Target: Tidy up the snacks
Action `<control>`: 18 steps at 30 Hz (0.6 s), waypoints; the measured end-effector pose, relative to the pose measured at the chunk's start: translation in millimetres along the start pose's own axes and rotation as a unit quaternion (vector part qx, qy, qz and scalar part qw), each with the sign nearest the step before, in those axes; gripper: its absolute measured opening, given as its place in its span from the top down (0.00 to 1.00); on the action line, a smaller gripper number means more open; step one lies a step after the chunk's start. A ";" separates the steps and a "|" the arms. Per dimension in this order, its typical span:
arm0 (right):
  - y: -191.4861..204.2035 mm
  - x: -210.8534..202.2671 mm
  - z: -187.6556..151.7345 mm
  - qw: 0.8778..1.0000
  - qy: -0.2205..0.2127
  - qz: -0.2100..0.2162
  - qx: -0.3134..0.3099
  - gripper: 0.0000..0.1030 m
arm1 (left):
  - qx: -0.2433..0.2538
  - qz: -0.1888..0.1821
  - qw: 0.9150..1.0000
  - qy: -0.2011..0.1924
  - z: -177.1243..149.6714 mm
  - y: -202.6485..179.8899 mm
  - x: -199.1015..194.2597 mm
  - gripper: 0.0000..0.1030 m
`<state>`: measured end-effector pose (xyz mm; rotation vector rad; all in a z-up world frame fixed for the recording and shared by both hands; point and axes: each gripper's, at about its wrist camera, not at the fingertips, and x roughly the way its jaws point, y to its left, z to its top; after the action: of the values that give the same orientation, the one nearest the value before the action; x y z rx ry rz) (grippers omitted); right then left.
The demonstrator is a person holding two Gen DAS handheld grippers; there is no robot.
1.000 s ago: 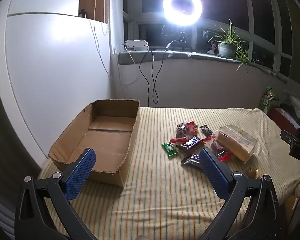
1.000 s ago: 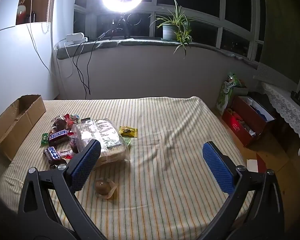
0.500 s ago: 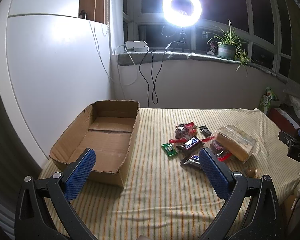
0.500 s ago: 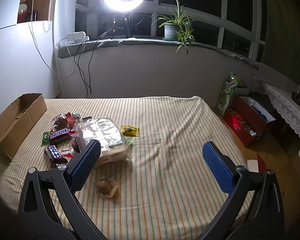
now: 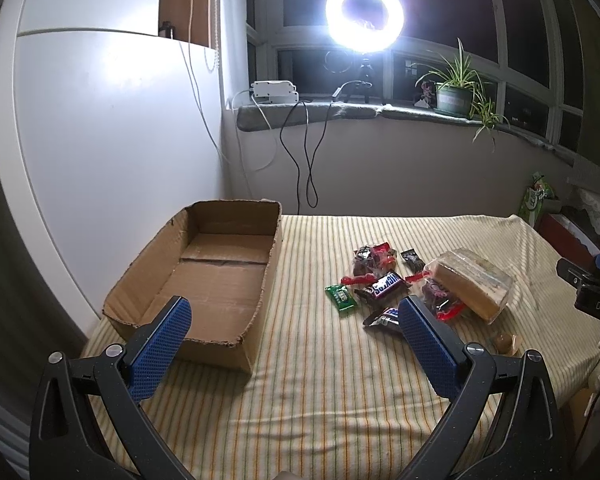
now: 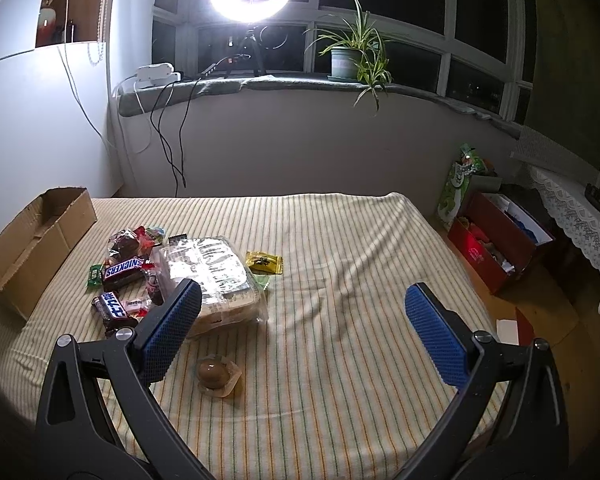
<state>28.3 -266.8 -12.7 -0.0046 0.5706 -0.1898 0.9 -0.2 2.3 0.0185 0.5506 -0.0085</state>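
Open-topped brown cardboard box [image 5: 204,280] on striped yellow bedspread [image 5: 320,380], snack wrapper pile [image 5: 384,288] right of it, left tongs [image 5: 292,344] and right tongs [image 6: 300,332] both wide, empty

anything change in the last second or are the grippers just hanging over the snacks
Almost nothing changed. Both cameras drifted slightly, so the scene shifted a little in each view. The left gripper and right gripper stayed open and empty. The snack pile, the wrapped cake, the yellow packet and the round sweet lie where they were, and the cardboard box is still empty.
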 end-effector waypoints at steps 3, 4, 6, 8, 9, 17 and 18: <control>4.2 1.5 1.3 1.000 0.001 0.001 -0.004 0.00 | 0.000 0.000 1.000 0.000 0.5 0.8 1.1 0.01; 4.9 2.2 1.8 1.000 0.001 0.002 -0.005 0.00 | -0.001 0.001 1.000 0.000 0.7 0.7 1.4 0.01; 5.7 3.0 2.4 1.000 0.002 0.004 -0.005 0.00 | -0.003 0.000 1.000 0.000 1.4 0.8 2.0 0.01; 4.4 6.4 3.0 1.000 0.004 0.005 -0.006 0.00 | -0.001 0.001 1.000 0.002 1.6 -0.8 2.9 0.01; 4.0 7.7 3.4 1.000 0.006 0.006 -0.005 0.00 | 0.000 0.001 1.000 0.003 1.7 -1.3 3.3 0.01; 1.7 13.3 7.8 1.000 0.009 0.011 -0.004 0.00 | 0.002 -0.002 1.000 0.007 7.4 -6.1 7.4 0.01; 1.4 13.8 7.9 1.000 0.009 0.012 -0.003 0.00 | 0.003 -0.003 1.000 0.008 7.9 -6.9 8.3 0.01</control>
<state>44.2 -268.3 -13.5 -0.0021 0.5886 -0.1646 12.0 -7.3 4.6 0.0224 0.5664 -0.0161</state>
